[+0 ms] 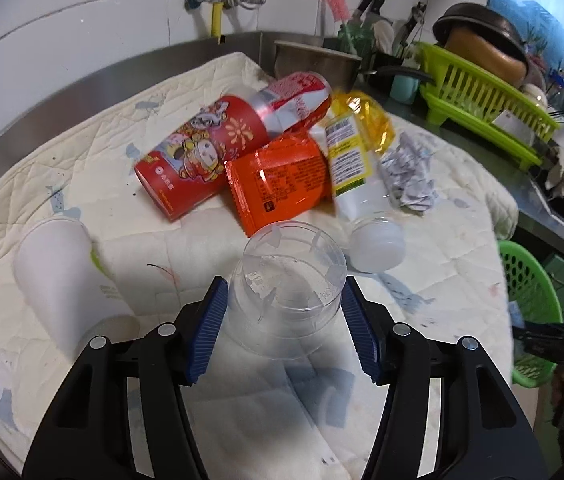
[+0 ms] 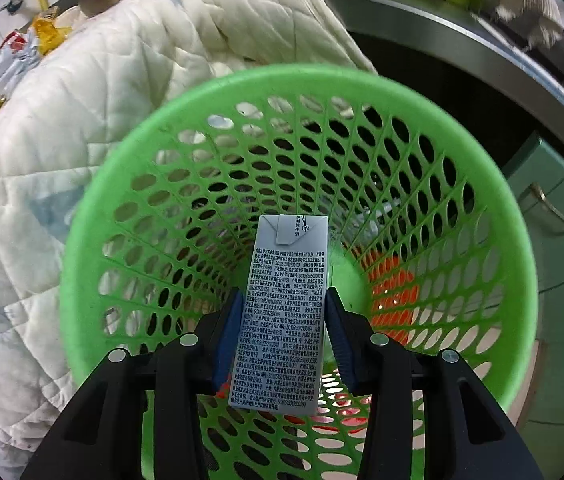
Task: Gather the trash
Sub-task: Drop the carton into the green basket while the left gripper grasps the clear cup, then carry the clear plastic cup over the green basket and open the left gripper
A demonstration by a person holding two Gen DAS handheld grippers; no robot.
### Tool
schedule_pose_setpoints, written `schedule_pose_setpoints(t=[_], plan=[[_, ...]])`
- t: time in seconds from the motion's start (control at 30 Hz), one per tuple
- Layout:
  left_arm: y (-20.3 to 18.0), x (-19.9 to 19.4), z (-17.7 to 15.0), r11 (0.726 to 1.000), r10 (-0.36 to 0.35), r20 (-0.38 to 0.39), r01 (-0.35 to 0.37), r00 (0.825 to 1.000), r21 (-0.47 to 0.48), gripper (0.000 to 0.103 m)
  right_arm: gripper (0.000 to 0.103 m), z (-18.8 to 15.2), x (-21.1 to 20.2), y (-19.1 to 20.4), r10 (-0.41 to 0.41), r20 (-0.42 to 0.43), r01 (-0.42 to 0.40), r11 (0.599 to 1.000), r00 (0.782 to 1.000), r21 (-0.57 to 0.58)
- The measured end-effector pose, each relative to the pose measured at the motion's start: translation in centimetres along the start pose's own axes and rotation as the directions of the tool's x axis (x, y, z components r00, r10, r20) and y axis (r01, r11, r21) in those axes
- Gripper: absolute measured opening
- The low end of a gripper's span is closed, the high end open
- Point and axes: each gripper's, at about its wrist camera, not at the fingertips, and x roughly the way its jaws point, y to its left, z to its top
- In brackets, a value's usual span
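Right wrist: right hand-held gripper clamps carton over basket; left hand-held gripper open around cup, which may crush or slip

Green perforated basket; grey text-printed carton.

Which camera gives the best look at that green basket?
The right wrist view. There the green basket fills the frame from above: full rim, perforated walls, with the milk carton held by the right gripper over its opening. The left wrist view shows only part of its rim and wall past the quilt's edge.
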Motion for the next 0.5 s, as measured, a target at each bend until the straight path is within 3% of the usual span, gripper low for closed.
schedule_pose_setpoints(t=[0.3, 0.5], plan=[[-4.6, -4.4, 0.2, 0.992, -0.110, 0.067, 0.106, 0.992, 0.067, 0.057, 0.042, -0.5, 1.2, -1.8, 0.017, -0.008, -0.017, 0.999, 1.000, 0.044], [-9.5, -5.2, 0.3, 0.971, -0.213, 0.060, 0.204, 0.975, 0.124, 0.058, 0.049, -0.6, -3.0, -3.1, 0.032, 0.061, -0.036, 0.998, 0.998, 0.052]])
